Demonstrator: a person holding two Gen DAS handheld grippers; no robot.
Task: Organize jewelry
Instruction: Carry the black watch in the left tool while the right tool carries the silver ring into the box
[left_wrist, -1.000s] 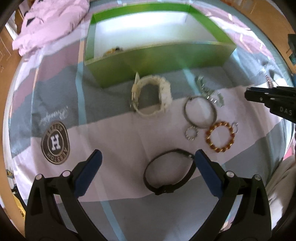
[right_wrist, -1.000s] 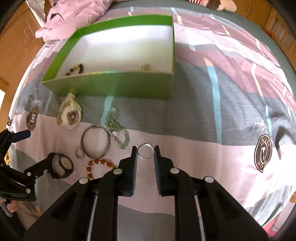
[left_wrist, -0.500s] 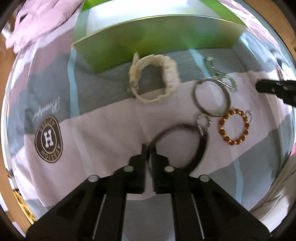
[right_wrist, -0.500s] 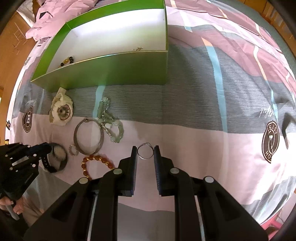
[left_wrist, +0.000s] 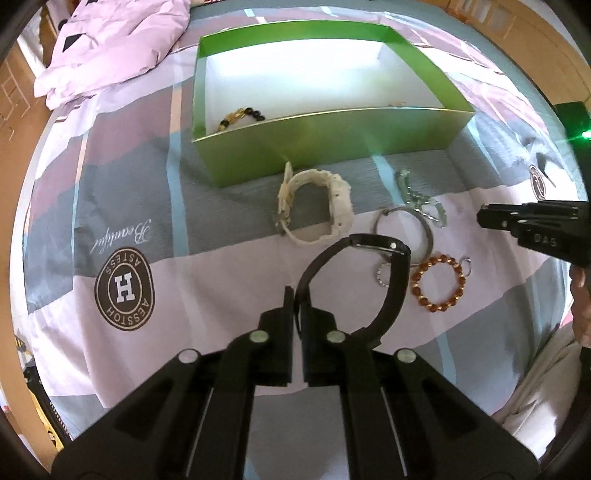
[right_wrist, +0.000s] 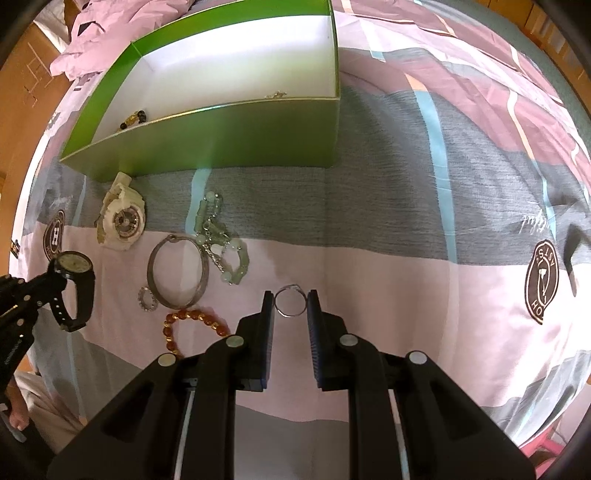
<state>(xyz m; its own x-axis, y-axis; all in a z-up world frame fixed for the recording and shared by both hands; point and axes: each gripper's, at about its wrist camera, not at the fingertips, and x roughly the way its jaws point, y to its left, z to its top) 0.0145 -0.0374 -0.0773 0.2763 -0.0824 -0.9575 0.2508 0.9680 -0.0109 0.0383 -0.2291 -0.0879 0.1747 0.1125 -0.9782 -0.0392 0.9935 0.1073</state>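
While only a beaded bracelet (left_wrist: 241, 116) and a small gold piece (right_wrist: 276, 95) lie in the green box (left_wrist: 325, 147), the left tool (left_wrist: 297, 295) lifts the black watch (left_wrist: 373, 273), the right tool (right_wrist: 290, 306) clasps a silver ring (right_wrist: 290, 305), and five pieces wait mid-bed.

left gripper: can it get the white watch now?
Probably not as things stand. The left gripper is shut on the black watch, so its jaws are occupied. The white watch lies unobstructed in front of the green box.
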